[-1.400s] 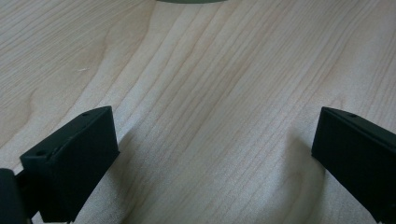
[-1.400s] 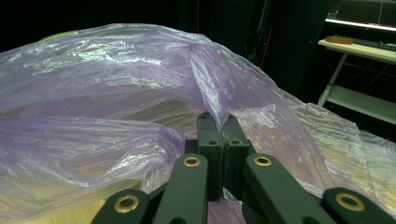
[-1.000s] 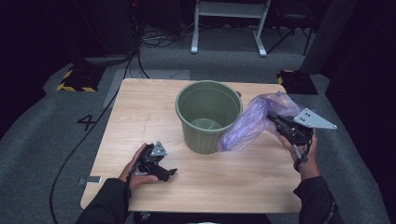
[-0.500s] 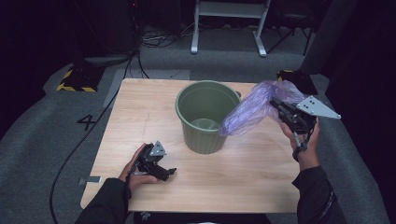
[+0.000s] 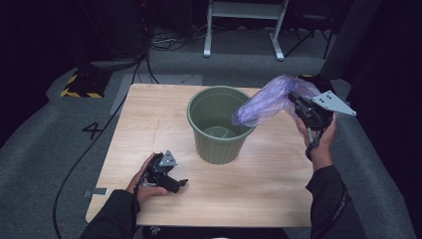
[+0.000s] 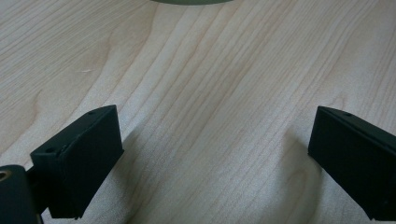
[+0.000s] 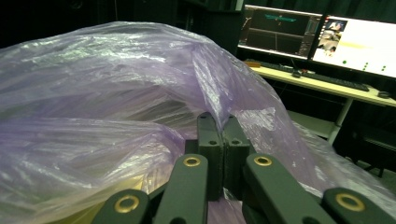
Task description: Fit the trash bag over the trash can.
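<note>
A green plastic bin (image 5: 220,124) stands upright in the middle of the wooden table (image 5: 149,119). A purple translucent bag (image 5: 266,99) hangs in the air over the bin's right rim, held by my right gripper (image 5: 297,103). In the right gripper view the jaws are pressed together on a fold of the bag (image 7: 107,107), at the right gripper (image 7: 223,126). My left gripper (image 5: 174,183) lies on the table near its front left edge. In the left gripper view its fingers (image 6: 79,158) stand wide apart over bare wood, with nothing between them, at the left gripper (image 6: 215,163).
The bin's base edge (image 6: 191,1) shows at the top of the left gripper view. Monitors on a desk (image 7: 317,39) stand behind the bag. A white metal stand (image 5: 244,25) and cables lie on the grey floor beyond the table.
My right gripper has risen and moved left with the bag, so the bag has lifted off the table and now reaches over the bin's rim. The left gripper has stayed put.
</note>
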The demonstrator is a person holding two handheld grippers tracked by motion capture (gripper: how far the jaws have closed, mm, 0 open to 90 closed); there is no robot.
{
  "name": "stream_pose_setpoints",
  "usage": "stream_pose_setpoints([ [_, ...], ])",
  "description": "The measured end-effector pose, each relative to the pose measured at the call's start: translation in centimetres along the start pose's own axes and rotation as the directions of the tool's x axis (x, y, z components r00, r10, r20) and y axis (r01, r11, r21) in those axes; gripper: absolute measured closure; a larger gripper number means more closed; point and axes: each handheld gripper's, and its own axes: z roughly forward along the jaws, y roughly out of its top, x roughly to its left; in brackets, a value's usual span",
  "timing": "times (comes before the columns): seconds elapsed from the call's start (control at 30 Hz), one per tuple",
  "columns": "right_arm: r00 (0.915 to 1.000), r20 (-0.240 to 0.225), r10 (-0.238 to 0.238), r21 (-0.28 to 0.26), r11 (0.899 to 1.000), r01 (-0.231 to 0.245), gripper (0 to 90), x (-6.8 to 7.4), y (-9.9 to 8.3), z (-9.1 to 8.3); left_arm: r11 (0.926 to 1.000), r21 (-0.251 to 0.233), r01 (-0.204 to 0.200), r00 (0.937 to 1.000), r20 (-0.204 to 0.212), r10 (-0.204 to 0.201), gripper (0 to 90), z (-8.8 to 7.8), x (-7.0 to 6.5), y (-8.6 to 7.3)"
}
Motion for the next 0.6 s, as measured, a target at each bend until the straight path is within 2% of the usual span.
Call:
stream_pose_setpoints([
  [0.23, 0.9997, 0.010, -0.024, 0.012, 1.000, 0.024, 89.7, 0.8, -0.3, 0.5, 1.0000, 0.002, -0.001, 1.0000, -0.003, 0.001, 5.0, -0.2, 0.1, 0.0],
  [0.27, 0.9993, 0.009, -0.037, 0.018, 0.999, 0.037, 89.6, 1.2, -0.6, 0.7, 0.9999, -0.015, 0.000, 1.0000, -0.001, 0.000, 15.8, -0.5, 0.1, 0.0],
  [0.3, 0.9993, 0.009, -0.037, 0.018, 0.999, 0.037, 89.6, 1.2, -0.6, 0.7, 0.9999, -0.015, 0.000, 1.0000, -0.001, 0.000, 20.6, -0.5, 0.1, 0.0],
  [0.47, 0.9951, 0.009, -0.099, 0.048, 0.994, 0.098, 89.3, 2.6, -1.4, 1.3, 0.9987, -0.048, -0.017, 0.9992, -0.037, 0.015, 17.4, -1.3, 0.0, 0.3],
  [0.53, 0.9944, 0.006, -0.105, 0.054, 0.993, 0.105, 89.1, 2.8, -1.5, 1.4, 0.9987, -0.049, -0.012, 0.9994, -0.033, 0.011, 15.3, -1.5, 0.1, 0.4],
  [0.6, 0.9923, 0.002, -0.124, 0.059, 0.991, 0.123, 88.5, 3.2, -1.7, 1.5, 0.9973, -0.074, -0.003, 0.9996, -0.028, 0.001, 17.4, -2.0, 0.2, 0.7],
])
